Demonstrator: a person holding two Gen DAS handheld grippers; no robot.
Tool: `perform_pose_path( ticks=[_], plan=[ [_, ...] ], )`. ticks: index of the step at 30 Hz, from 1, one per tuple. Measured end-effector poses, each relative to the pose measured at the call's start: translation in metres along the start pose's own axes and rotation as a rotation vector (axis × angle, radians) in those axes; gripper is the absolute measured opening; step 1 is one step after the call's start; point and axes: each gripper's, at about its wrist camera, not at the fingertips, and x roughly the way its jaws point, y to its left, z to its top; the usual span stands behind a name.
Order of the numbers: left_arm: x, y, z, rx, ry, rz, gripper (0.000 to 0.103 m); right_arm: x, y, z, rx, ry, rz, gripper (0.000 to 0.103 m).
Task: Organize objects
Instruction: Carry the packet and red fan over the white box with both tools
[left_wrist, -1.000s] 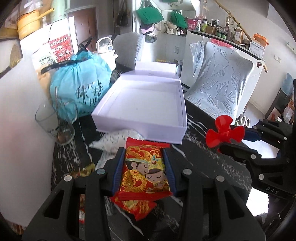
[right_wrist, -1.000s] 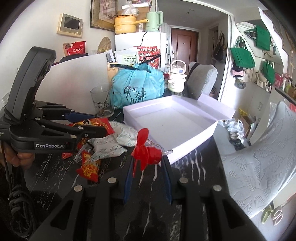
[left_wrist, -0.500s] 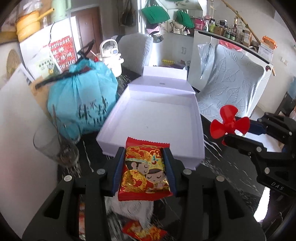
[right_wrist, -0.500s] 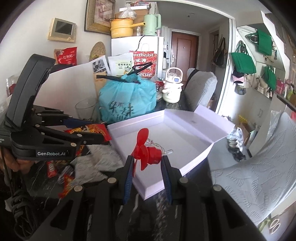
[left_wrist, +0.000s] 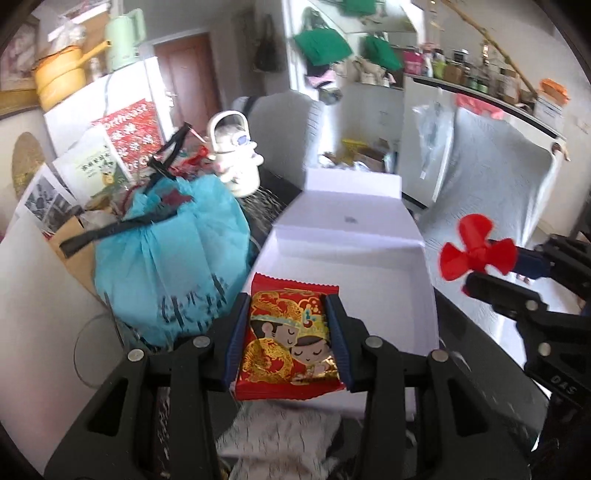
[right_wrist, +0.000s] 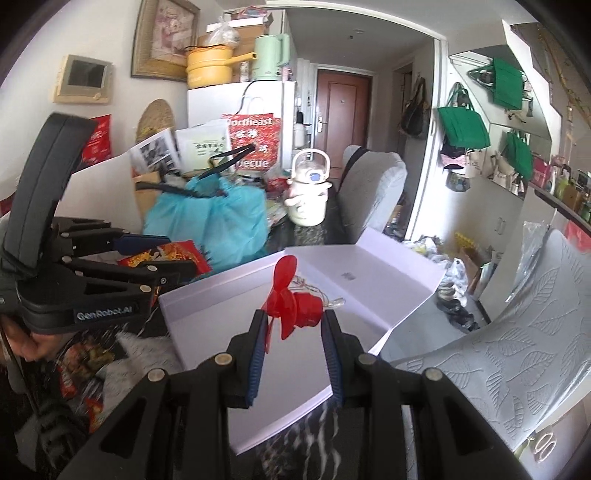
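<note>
My left gripper (left_wrist: 288, 306) is shut on a red snack packet (left_wrist: 288, 343) with a cartoon wedding couple, held above the near edge of the open white box (left_wrist: 369, 273). My right gripper (right_wrist: 295, 317) is shut on a small red fan motor with a red propeller (right_wrist: 291, 299), held over the same box (right_wrist: 369, 273). The right gripper shows at the right of the left wrist view (left_wrist: 491, 269), beside the box. The left gripper and its packet (right_wrist: 166, 256) show at the left of the right wrist view. The box is empty, its lid folded back.
A blue drawstring bag (left_wrist: 166, 258) stands left of the box, with a white kettle (left_wrist: 236, 162) behind it. More red packets (right_wrist: 79, 376) and a grey pouch (left_wrist: 280, 439) lie on the dark marble table. A grey leaf-patterned chair (right_wrist: 517, 332) stands right.
Both grippers have risen and moved forward with their loads, from the table in front of the box to above the box.
</note>
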Motion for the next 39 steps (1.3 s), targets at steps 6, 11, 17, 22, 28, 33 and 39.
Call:
perform_pose_path(
  ticks=[6, 11, 17, 22, 28, 33, 39],
  plan=[
    [0.028, 0.007, 0.013, -0.037, 0.018, 0.016, 0.039, 0.013, -0.019, 0.02, 0.031, -0.027, -0.032, 0.03],
    [0.045, 0.017, 0.022, -0.07, 0.015, 0.053, 0.039, 0.027, -0.025, 0.036, 0.005, -0.018, -0.022, 0.03],
    [0.059, 0.021, 0.031, -0.08, 0.004, 0.08, 0.039, 0.055, -0.03, 0.042, 0.028, -0.001, 0.013, 0.03],
    [0.077, 0.014, 0.029, -0.022, 0.005, 0.072, 0.039, 0.085, -0.039, 0.037, 0.042, 0.058, 0.039, 0.03],
    [0.103, 0.009, 0.024, -0.005, 0.061, 0.021, 0.039, 0.12, -0.049, 0.017, 0.077, 0.163, 0.042, 0.03],
    [0.122, 0.005, 0.016, -0.011, 0.123, -0.012, 0.039, 0.133, -0.052, 0.007, 0.098, 0.2, 0.076, 0.03],
    [0.131, 0.0, 0.012, -0.002, 0.145, 0.003, 0.04, 0.149, -0.053, -0.004, 0.102, 0.255, 0.075, 0.03]
  ],
)
